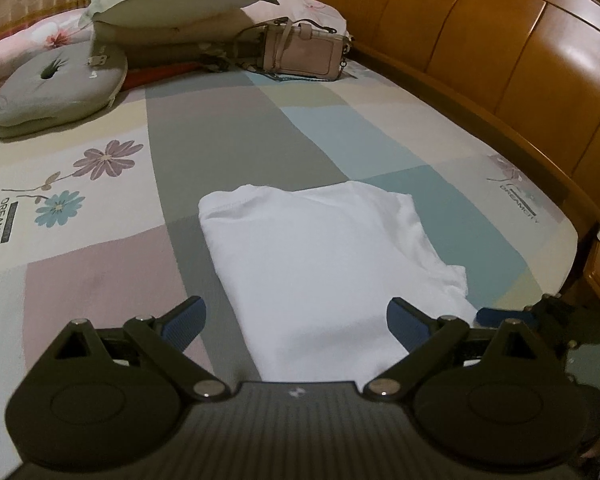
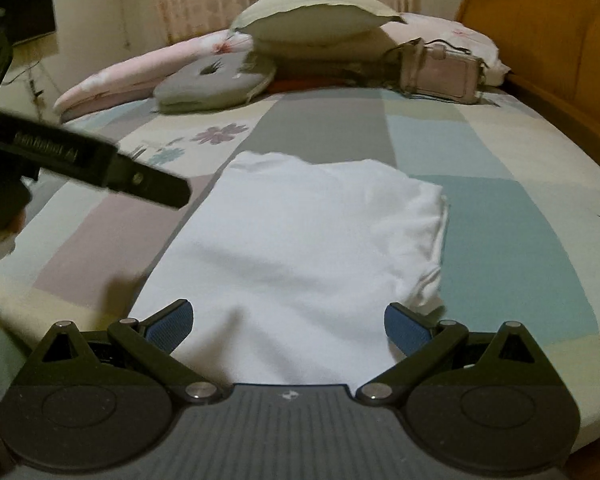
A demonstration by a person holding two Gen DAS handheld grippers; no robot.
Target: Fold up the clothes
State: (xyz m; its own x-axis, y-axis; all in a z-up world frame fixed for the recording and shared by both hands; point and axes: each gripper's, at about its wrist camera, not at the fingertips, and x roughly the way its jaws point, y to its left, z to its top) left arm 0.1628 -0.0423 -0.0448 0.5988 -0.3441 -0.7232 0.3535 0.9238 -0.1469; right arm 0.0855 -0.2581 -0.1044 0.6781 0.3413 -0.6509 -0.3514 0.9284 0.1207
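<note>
Left wrist view
Left gripper: black linkage, blue ribbed pads, jaws spread wide, nothing between them; it hovers over the near end of the garment.
Garment: one white cotton shirt, folded to a long rectangle, lying flat on the patchwork bedsheet just ahead of the fingers; a loose flap sticks out at its right edge.
Right gripper: only a sliver shows at the right margin; its jaws cannot be told from here.
Bedding count: one cream pillow, one grey round cushion, one pink leather handbag, one orange wooden headboard.

Right wrist view
Right gripper: same build, jaws spread wide, empty, above the shirt's near edge.
Shirt: one, centred on the bed, between the two pads as seen; layered edges show at its right side.
Left gripper body: a black bar entering from the left, blurred, fingers out of sight.

Progress
Done: sides appear folded in, giving a narrow stack.
Left: judged, a final fold end to end and tucking the stray right flap.
Clothes counted: one; no other garment shows.
</note>
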